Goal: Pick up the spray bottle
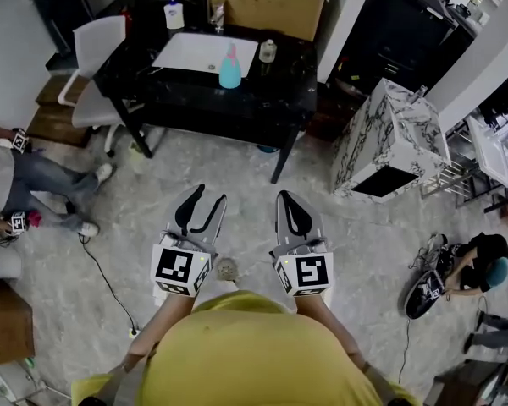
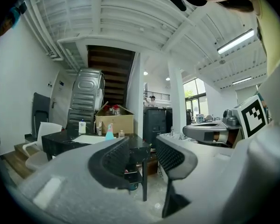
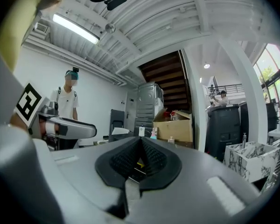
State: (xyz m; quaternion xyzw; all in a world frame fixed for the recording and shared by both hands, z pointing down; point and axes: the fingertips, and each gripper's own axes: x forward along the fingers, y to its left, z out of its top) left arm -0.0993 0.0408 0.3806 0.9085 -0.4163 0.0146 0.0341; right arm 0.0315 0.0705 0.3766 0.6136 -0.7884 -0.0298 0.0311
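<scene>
The spray bottle is teal with a pink top. It stands on a black table beside a white sheet, far ahead of both grippers. In the left gripper view the spray bottle shows small on the table, and in the right gripper view the spray bottle is just above the jaws. My left gripper hangs over the floor, open, with nothing between its jaws. My right gripper is beside it, shut and empty, its pads meeting.
A cardboard box, a white bottle and a small bottle also stand on the table. A white chair is at its left. A marble-patterned cabinet lies to the right. People sit at the left and right.
</scene>
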